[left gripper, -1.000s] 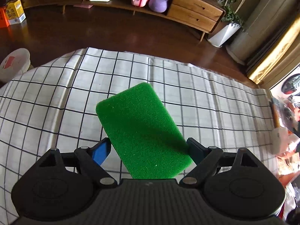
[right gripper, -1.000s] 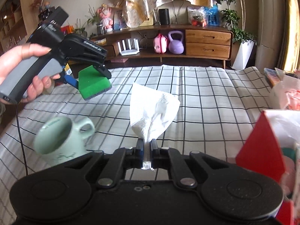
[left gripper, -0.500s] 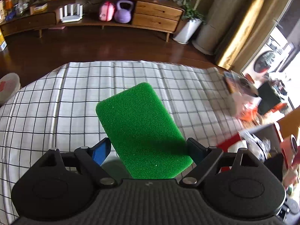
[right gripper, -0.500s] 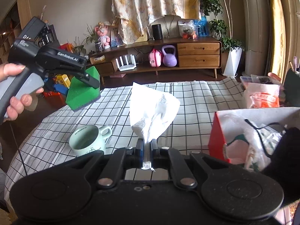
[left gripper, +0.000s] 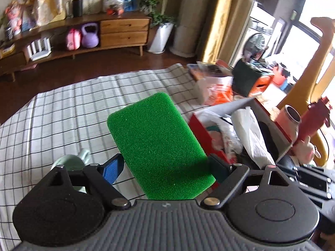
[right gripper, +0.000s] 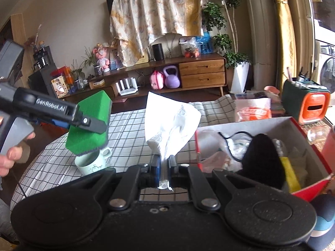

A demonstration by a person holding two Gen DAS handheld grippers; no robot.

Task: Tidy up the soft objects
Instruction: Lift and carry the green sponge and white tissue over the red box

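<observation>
My left gripper (left gripper: 165,167) is shut on a green sponge (left gripper: 157,144) and holds it in the air above the checked tablecloth (left gripper: 62,115). In the right wrist view the sponge (right gripper: 90,123) hangs above a pale green mug (right gripper: 92,163). My right gripper (right gripper: 163,167) is shut on a white tissue (right gripper: 169,123) that stands up from the jaws. A red box (right gripper: 314,190) with soft items, a black cloth (right gripper: 263,159) and plastic bags lies at the right; it also shows in the left wrist view (left gripper: 201,131).
The mug (left gripper: 69,163) sits under my left gripper. An orange and green case (right gripper: 307,102), an orange packet (right gripper: 253,110) and other clutter stand at the table's far right. A wooden sideboard (right gripper: 188,73) lies beyond the table.
Both grippers have swung right toward the red box, which now shows in both views. The sponge and tissue stay held. The left gripper has come over the mug.
</observation>
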